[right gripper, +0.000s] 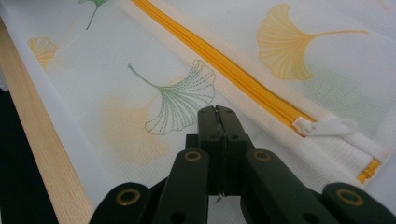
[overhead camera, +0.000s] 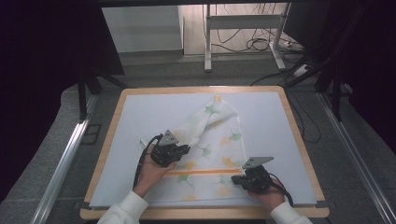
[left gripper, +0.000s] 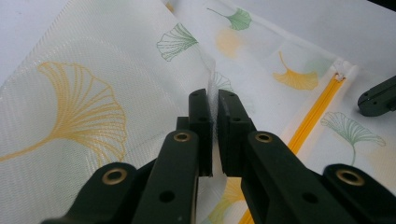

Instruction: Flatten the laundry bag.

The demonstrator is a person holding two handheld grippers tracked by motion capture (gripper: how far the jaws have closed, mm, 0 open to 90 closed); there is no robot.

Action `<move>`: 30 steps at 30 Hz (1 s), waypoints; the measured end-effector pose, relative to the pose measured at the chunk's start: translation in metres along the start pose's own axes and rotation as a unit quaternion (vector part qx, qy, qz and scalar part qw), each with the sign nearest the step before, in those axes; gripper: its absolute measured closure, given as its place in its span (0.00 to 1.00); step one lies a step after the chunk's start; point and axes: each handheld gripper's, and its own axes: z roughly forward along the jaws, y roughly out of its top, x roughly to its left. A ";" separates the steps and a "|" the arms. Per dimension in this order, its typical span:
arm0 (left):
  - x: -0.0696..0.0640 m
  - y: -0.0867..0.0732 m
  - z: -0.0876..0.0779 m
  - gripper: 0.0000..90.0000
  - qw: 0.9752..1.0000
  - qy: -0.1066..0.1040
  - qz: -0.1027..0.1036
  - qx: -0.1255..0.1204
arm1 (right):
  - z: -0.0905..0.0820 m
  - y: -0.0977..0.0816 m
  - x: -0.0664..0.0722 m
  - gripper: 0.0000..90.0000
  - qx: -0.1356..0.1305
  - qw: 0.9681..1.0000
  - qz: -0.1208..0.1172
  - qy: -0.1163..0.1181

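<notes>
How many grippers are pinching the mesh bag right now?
2. The left gripper is shut on a raised fold of the mesh bag at its left side; the right gripper pinches the fabric near the yellow zipper's white pull.

The left gripper (overhead camera: pixel 183 150) sits in the person's left hand (overhead camera: pixel 152 171), its jaws nearly together with a thin fold of fabric pinched between the pads. The right gripper (overhead camera: pixel 236 179), in the right hand (overhead camera: pixel 271 195), has jaws fully together; whether anything is caught between them is hard to tell.
</notes>
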 end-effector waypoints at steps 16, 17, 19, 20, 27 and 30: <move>0.010 0.001 -0.005 0.96 1.000 0.016 -0.003 -0.001 | 0.000 0.000 0.000 0.99 0.001 1.000 -0.001 0.002; 0.011 0.001 -0.006 0.96 1.000 0.015 -0.004 -0.001 | 0.000 0.000 0.000 0.99 0.000 1.000 -0.001 0.001; 0.013 0.001 -0.007 0.96 1.000 0.017 -0.006 -0.003 | 0.000 0.000 0.000 0.99 0.000 1.000 -0.001 0.001; 0.013 0.001 -0.007 0.96 1.000 0.018 -0.007 -0.004 | 0.000 0.000 0.000 0.99 0.000 1.000 -0.001 0.001; 0.018 0.004 -0.006 0.96 1.000 0.024 -0.006 -0.005 | 0.000 0.000 -0.001 0.99 0.000 1.000 0.001 0.004; 0.021 0.004 -0.005 0.96 1.000 0.027 -0.007 -0.002 | 0.000 0.000 -0.001 0.99 0.000 1.000 0.000 0.004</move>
